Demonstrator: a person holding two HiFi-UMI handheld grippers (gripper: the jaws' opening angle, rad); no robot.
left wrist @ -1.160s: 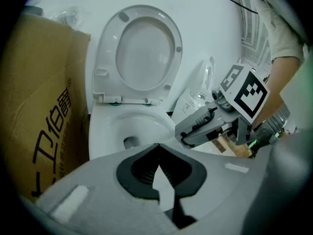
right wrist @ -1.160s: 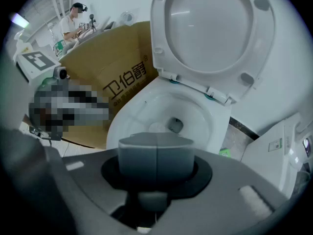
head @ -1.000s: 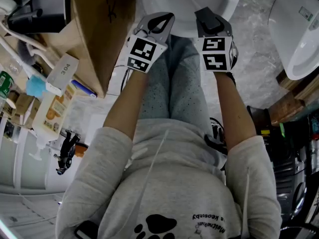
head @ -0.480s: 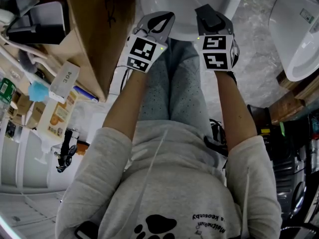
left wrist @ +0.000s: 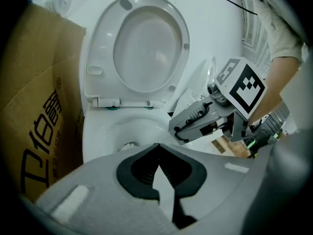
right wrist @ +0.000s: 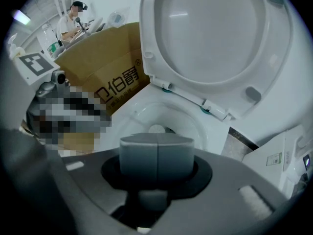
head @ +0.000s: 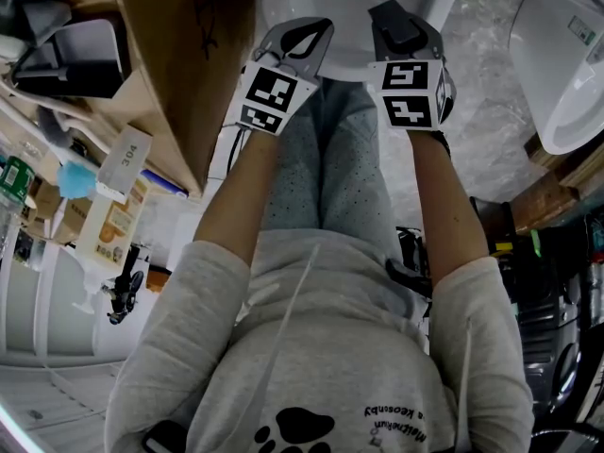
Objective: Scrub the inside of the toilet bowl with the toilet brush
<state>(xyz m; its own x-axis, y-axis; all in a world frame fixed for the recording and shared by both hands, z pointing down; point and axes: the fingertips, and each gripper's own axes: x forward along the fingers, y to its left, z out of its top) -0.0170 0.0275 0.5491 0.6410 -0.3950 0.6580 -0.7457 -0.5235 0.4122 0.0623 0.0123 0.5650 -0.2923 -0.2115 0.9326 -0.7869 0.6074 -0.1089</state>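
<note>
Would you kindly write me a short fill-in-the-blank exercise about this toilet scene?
1. The lid stands ___.
2. The box beside the bowl is made of ___.
3. The left tongs and right tongs are both ___, holding nothing.
Missing words: raised; cardboard; shut.
</note>
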